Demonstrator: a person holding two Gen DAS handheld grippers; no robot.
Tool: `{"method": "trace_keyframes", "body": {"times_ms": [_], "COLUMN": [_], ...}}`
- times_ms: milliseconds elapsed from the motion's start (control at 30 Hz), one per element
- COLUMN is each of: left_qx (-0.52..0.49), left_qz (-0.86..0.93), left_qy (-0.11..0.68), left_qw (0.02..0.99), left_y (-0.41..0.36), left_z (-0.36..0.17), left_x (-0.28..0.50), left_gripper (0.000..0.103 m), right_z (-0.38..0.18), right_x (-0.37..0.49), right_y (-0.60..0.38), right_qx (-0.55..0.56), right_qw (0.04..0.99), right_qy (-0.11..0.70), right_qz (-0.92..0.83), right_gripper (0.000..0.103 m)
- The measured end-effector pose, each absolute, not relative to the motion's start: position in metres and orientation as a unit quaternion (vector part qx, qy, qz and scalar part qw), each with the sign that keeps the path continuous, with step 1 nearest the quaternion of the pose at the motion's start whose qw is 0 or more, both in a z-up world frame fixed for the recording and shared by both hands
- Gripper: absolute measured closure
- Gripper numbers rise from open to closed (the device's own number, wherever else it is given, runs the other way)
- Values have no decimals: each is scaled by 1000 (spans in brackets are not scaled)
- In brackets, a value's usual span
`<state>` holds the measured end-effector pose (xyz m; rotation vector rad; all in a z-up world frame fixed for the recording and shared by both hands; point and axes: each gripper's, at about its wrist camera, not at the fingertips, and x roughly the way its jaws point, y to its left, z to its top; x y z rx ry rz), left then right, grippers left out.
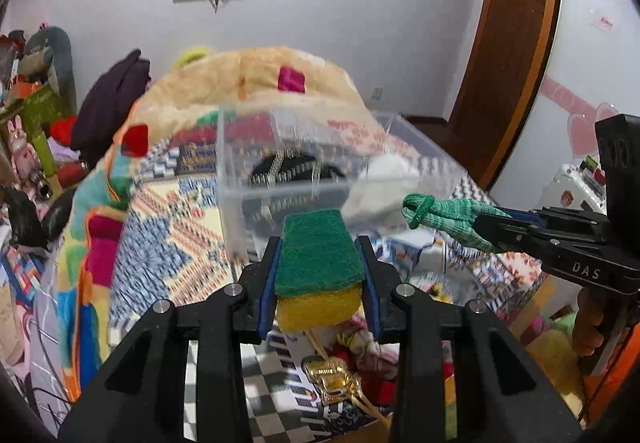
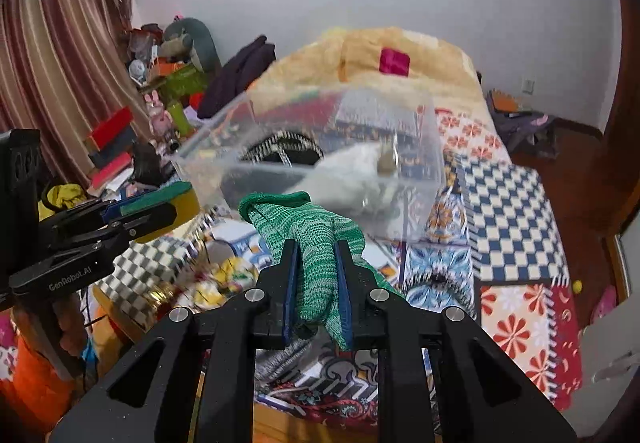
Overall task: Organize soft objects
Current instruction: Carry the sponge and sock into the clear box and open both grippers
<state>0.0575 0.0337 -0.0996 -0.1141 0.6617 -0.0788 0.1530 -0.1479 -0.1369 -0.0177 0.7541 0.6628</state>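
My left gripper (image 1: pixel 319 247) is shut on a sponge (image 1: pixel 318 263) with a green scouring top and a yellow body, held in the air just before a clear plastic bin (image 1: pixel 240 199). My right gripper (image 2: pixel 316 249) is shut on a green knitted glove (image 2: pixel 308 227), also held in the air near the bin (image 2: pixel 420 179). The bin stands on the bed and holds a white fluffy item (image 2: pixel 352 171) and a black-and-white patterned item (image 1: pixel 292 167). Each gripper shows in the other's view: the right one with the glove (image 1: pixel 444 217), the left one with the sponge (image 2: pixel 156 199).
A patchwork quilt (image 2: pixel 512 203) covers the bed, with a fluffy tan blanket (image 1: pixel 256 71) behind the bin. Loose items, a gold object (image 1: pixel 332 379) among them, lie below the grippers. A cluttered shelf (image 2: pixel 160 83) and a dark garment (image 1: pixel 116 99) stand at the left; a wooden door (image 1: pixel 512 43) is at the right.
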Motion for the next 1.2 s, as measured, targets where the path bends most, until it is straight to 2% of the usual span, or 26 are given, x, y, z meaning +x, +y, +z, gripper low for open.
{"method": "trace_keyframes", "body": {"times_ms": [333,567,1200], "left_qx": [-51,-44,-17], "left_qz": [-29,-23,-13], "left_qy": [273,272,367], "left_qw": [960,961,930], "left_y": [41,42,41], "left_z": [-58,-50,-105], "left_x": [70,99,185], "left_gripper": [67,67,67], "right_z": [-95,-86,-137], "right_x": [165,186,251], "right_y": [-137,-121,-70], "right_qx": [-13,-12,-64], "right_qw": [900,908,881], "right_qy": [302,286,376], "right_qz": [315,304,282], "right_gripper": [87,87,87]}}
